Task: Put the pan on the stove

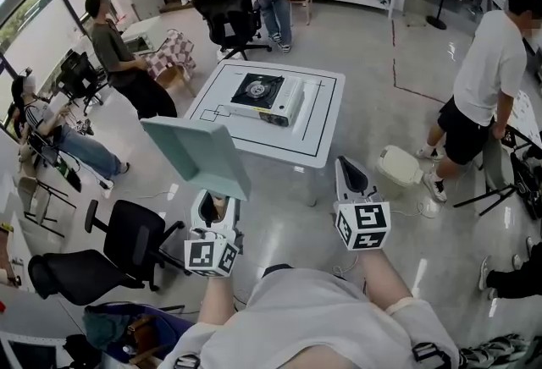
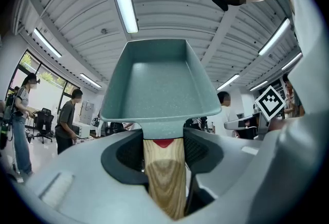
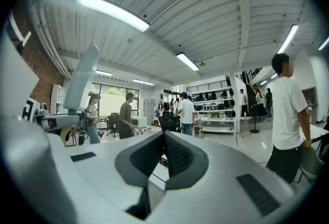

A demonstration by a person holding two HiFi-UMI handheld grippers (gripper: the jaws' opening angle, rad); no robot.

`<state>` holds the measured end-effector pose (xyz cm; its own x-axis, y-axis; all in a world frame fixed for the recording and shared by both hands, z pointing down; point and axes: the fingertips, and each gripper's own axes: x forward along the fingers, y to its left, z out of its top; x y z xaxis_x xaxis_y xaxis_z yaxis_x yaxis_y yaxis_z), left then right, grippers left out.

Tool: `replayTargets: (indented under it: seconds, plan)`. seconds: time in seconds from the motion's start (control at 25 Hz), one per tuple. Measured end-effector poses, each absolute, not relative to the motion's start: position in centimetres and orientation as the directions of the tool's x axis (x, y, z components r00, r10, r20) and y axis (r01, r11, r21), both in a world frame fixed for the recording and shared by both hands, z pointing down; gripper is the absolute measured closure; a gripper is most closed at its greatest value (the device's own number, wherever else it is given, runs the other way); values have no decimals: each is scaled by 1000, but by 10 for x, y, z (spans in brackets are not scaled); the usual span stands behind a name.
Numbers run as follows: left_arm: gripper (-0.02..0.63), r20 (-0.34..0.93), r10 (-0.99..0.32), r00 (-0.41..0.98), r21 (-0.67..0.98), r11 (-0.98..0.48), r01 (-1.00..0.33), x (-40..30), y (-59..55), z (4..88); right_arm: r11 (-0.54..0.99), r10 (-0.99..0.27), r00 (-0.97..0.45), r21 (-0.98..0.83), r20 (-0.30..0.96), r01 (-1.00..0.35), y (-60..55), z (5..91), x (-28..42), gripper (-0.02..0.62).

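Centred on the white counter, a stove is seen. Short of its near edge, a teal square pan is clamped by its wooden handle in the left tongs, held roughly level. The right tongs are pressed together, empty.

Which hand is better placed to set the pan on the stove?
Left. The left tool grips the teal pan by its wooden handle, with the pan raised toward the stove on the white table ahead. The right tool is shut and empty.
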<state>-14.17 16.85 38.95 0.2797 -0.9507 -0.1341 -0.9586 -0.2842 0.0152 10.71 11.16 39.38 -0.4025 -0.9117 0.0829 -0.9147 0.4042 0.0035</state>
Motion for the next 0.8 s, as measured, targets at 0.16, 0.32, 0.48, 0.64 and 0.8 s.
replayTargets:
  seconds: [0.16, 0.32, 0.48, 0.64, 0.8]
  plan:
    - [405, -131, -958, 255, 28, -261, -965, -136, 159, 397, 418, -905, -416, 2, 88, -908, 98, 401, 118, 586]
    - [405, -120, -960, 252, 42, -258, -965, -135, 140, 405, 422, -903, -420, 0, 93, -907, 79, 407, 119, 586]
    - [405, -114, -961, 252, 50, -259, -965, -144, 105, 412, 422, -903, -420, 3, 95, -907, 47, 412, 114, 586]
    - [405, -113, -957, 267, 56, -275, -960, -160, 54, 421, 414, -906, -410, 9, 107, -910, 0, 421, 99, 586]
    - [405, -128, -940, 316, 60, -325, -944, -182, -12, 425, 384, -918, -381, 6, 112, -923, -62, 425, 76, 586]
